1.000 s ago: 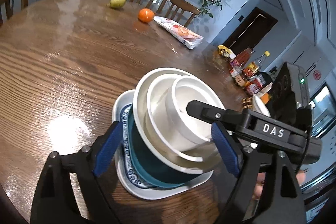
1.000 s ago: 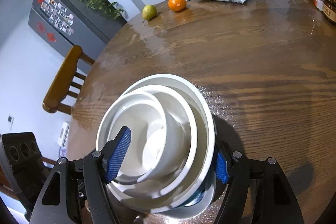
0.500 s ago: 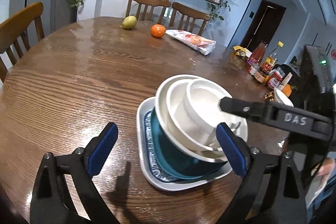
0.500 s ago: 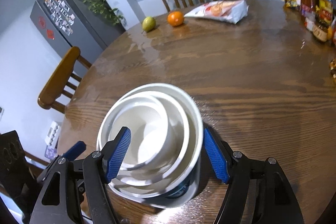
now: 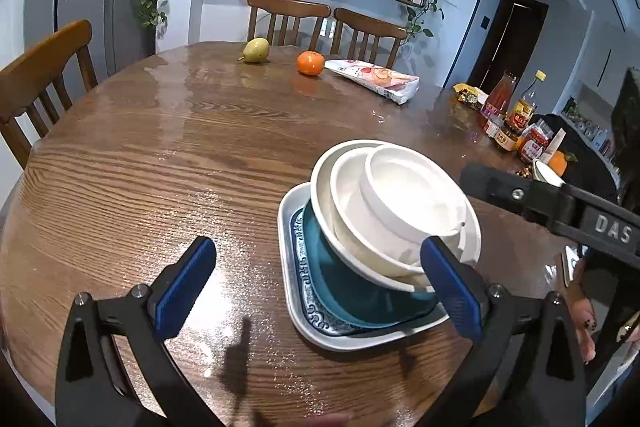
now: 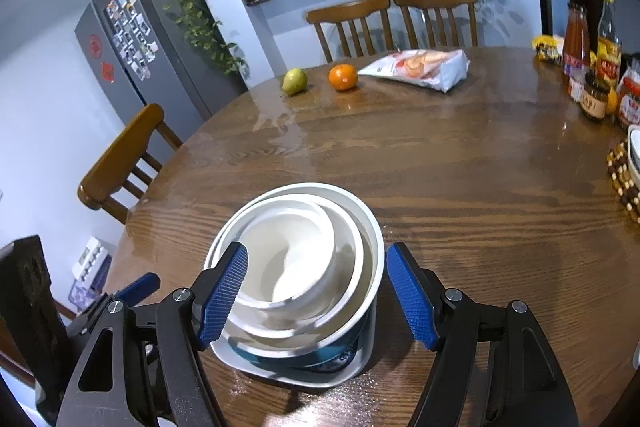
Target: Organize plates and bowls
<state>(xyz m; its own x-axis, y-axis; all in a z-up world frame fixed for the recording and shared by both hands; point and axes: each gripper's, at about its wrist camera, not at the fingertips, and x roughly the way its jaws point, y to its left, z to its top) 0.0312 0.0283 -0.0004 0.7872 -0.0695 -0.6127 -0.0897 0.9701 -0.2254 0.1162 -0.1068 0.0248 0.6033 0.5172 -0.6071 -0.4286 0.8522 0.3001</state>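
Note:
On the wooden table stands one stack: a white square plate (image 5: 289, 259) with a blue pattern, a teal bowl (image 5: 340, 283) on it, and three nested white bowls (image 5: 408, 195) on top. My left gripper (image 5: 318, 289) is drawn back from the stack, its jaws opening wide, with the right pad just in front of the bowls and nothing pressed. In the right wrist view the white bowls (image 6: 296, 259) and plate (image 6: 320, 377) sit between the pads of my right gripper (image 6: 316, 295), which is open and free of them. Its black body (image 5: 560, 203) shows at the right.
At the far side lie a pear (image 5: 255, 50), an orange (image 5: 310, 63) and a snack bag (image 5: 376, 79). Sauce bottles and jars (image 5: 516, 115) crowd the right edge, with a bead trivet (image 6: 622, 175) nearby. Wooden chairs (image 5: 40, 75) ring the table.
The left gripper's jaws have spread and backed away from the stack, which they straddled before. The right gripper has drawn back and up, its pads now off the bowls.

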